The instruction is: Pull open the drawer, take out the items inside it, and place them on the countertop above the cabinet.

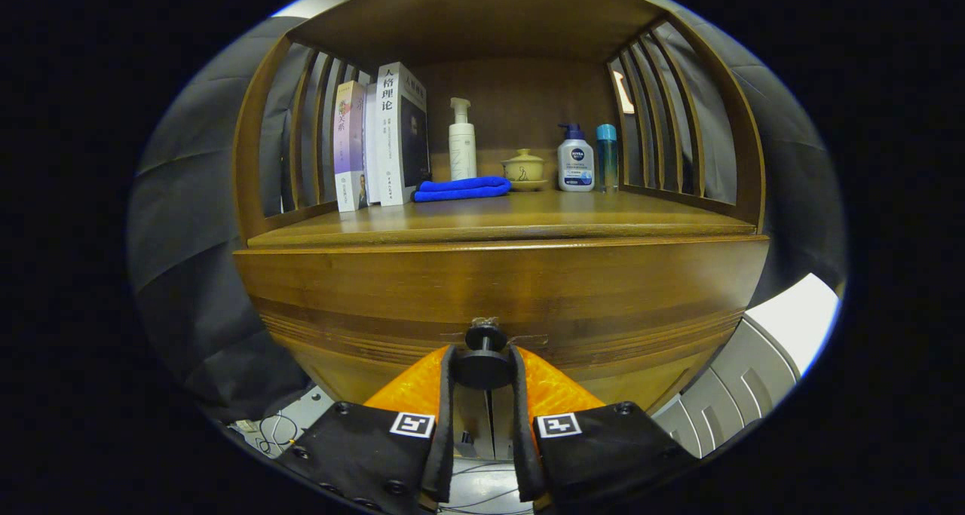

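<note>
Low, close, facing the drawer (pixel 497 304) front.

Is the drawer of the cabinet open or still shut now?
Shut, as far as it shows: the drawer front sits directly under the countertop, no inside visible. The gripper is closed on its knob.

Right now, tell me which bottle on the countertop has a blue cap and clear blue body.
The slim bottle farthest right, beside the white blue-pump bottle; gripper closed on the drawer knob.

dark cloth wall (pixel 188 221) behind wooden slatted shelf (pixel 497 217).
</note>
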Tool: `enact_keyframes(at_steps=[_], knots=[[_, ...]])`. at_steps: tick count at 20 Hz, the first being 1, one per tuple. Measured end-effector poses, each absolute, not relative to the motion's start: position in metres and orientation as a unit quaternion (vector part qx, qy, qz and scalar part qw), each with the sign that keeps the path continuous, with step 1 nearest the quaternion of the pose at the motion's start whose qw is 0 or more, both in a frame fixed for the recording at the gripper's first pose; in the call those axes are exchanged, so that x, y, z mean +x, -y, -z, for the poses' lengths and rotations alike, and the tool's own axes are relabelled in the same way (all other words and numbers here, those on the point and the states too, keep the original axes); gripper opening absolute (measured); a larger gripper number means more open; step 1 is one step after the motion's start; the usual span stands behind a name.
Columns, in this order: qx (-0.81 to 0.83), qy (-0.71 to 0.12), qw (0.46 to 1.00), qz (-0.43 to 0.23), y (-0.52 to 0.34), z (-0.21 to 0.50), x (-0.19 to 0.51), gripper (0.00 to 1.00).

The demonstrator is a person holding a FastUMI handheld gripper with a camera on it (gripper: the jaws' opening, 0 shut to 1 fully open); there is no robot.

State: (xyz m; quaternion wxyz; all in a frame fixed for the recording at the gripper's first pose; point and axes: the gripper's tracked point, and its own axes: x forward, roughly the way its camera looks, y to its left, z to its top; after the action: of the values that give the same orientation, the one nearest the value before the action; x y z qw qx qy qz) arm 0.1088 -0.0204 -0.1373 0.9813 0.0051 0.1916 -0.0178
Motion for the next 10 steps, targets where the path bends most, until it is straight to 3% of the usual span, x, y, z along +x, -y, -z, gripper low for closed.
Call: enact_keyframes(at_steps=[10], knots=[[0.006, -0.193, 0.981, 0.006, 0.015, 0.136, 0.065, 0.35]])
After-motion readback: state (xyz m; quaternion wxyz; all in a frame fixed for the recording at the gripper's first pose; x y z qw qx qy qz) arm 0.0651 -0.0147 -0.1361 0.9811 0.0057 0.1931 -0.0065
